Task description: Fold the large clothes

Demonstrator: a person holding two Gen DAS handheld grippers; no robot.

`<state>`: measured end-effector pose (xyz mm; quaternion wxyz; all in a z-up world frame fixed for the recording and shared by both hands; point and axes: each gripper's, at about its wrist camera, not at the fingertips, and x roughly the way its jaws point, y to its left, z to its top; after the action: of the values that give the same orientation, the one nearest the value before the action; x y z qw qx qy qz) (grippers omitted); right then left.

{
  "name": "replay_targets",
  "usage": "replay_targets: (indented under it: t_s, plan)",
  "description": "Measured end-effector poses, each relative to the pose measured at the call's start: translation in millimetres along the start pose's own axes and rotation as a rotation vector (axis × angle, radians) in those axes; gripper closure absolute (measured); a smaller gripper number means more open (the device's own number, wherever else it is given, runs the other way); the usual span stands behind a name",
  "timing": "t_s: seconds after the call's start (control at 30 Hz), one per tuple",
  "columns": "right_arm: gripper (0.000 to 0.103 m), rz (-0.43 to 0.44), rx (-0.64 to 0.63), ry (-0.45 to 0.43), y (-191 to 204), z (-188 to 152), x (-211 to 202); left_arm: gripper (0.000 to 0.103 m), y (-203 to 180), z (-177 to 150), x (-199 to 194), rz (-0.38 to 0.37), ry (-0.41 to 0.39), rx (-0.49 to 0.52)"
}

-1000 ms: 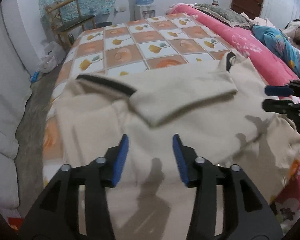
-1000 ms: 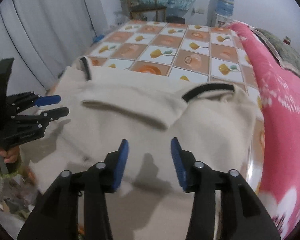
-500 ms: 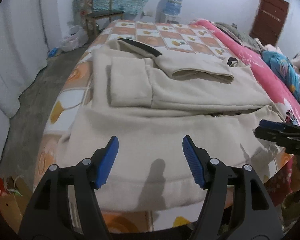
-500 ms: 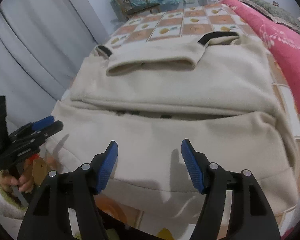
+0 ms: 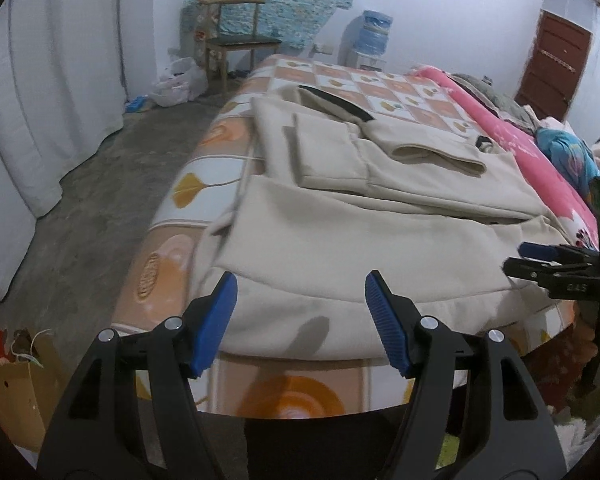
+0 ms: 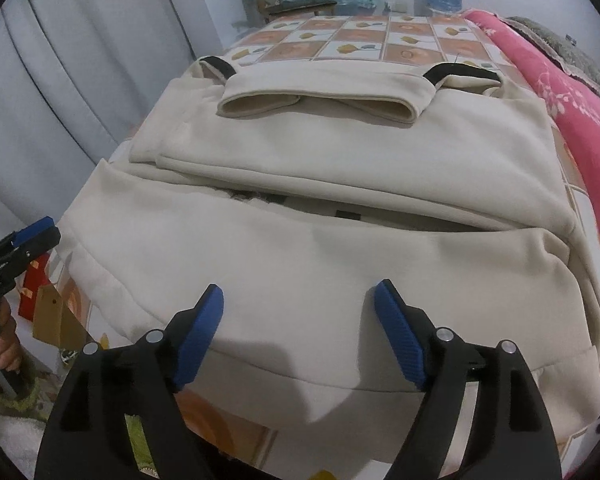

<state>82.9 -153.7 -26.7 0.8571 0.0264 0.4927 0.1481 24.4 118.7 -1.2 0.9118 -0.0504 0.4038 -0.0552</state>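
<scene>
Garment (image 6: 340, 264), cream, lies folded on the bed (image 6: 380, 36) at its near end; my left tongs (image 5: 300, 312) gape empty; my right tongs (image 6: 298, 326) are opening, nothing between them.

1 garment (image 6: 340, 264), 2 grippers, 1 chair (image 5: 236, 40)

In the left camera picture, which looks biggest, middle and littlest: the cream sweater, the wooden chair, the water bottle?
1. cream sweater, biggest by far, though also nearest.
2. wooden chair.
3. water bottle, littlest; both sit far back.
</scene>
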Motion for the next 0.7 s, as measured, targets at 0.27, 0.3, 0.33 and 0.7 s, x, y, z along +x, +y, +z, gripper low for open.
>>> replay_targets:
  t_s: [0.27, 0.3, 0.33, 0.7]
  plan:
    - [0.026, 0.012, 0.012, 0.006, -1, 0, 0, 0.041, 23, 12, 22, 0.001, -0.012, -0.065]
    - [0.026, 0.010, 0.011, 0.006, -1, 1, 0, 0.044, 26, 15, 27, 0.003, -0.004, -0.074]
    - [0.026, 0.008, 0.010, 0.006, 0, 0, 0, 0.049, 31, 17, 35, -0.010, 0.015, -0.089]
    - [0.026, 0.007, 0.008, 0.008, 0, 0, 1, 0.055, 54, 34, 42, -0.296, -0.002, -0.166]
